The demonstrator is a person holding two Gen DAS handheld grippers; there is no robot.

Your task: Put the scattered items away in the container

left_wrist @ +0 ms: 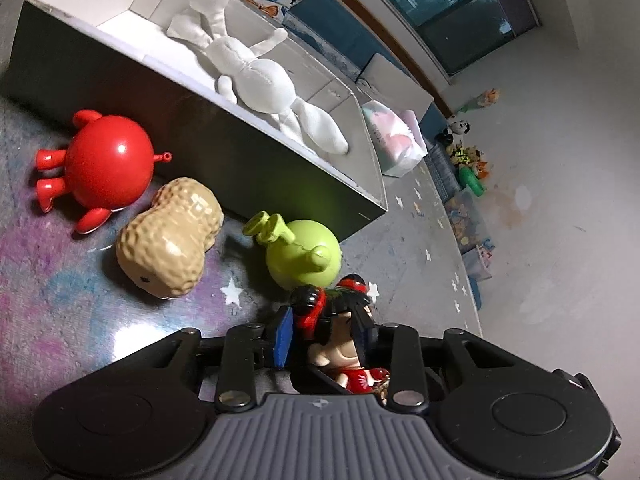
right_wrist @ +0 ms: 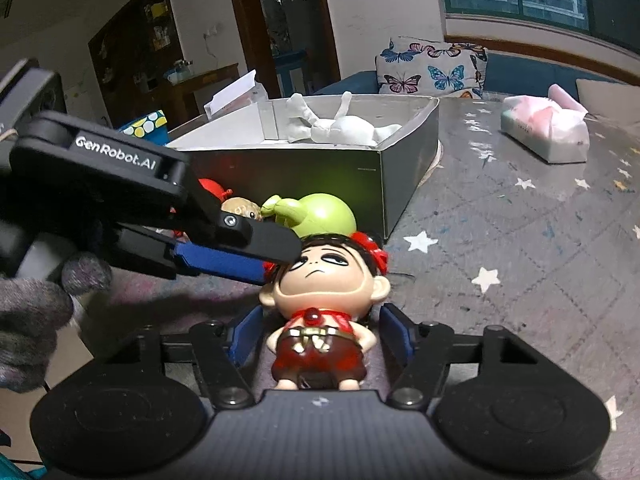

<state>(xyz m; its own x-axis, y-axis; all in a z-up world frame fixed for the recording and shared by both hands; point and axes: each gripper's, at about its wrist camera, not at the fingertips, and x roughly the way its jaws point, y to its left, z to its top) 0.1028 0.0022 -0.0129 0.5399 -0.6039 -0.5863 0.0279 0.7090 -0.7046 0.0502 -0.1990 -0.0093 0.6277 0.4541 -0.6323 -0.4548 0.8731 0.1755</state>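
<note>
A doll figure with black hair and red clothes [right_wrist: 320, 308] lies on the mat between both grippers. My left gripper [left_wrist: 322, 336] is closed around its head [left_wrist: 340, 332]; it also shows in the right wrist view [right_wrist: 276, 256], coming in from the left. My right gripper [right_wrist: 320, 336] is open, with a blue pad on each side of the doll's body, not pressing it. The open box [left_wrist: 240, 136] holds a white plush figure [left_wrist: 256, 72]. A red round toy [left_wrist: 104, 164], a peanut toy [left_wrist: 172, 236] and a green round toy [left_wrist: 304, 252] lie beside the box.
A tissue pack [right_wrist: 548, 128] lies on the star-patterned mat [right_wrist: 520, 240] right of the box. A butterfly cushion [right_wrist: 432, 68] sits behind the box. Bins of small toys [left_wrist: 464, 184] stand along the mat's edge. A gloved hand [right_wrist: 36, 308] holds the left gripper.
</note>
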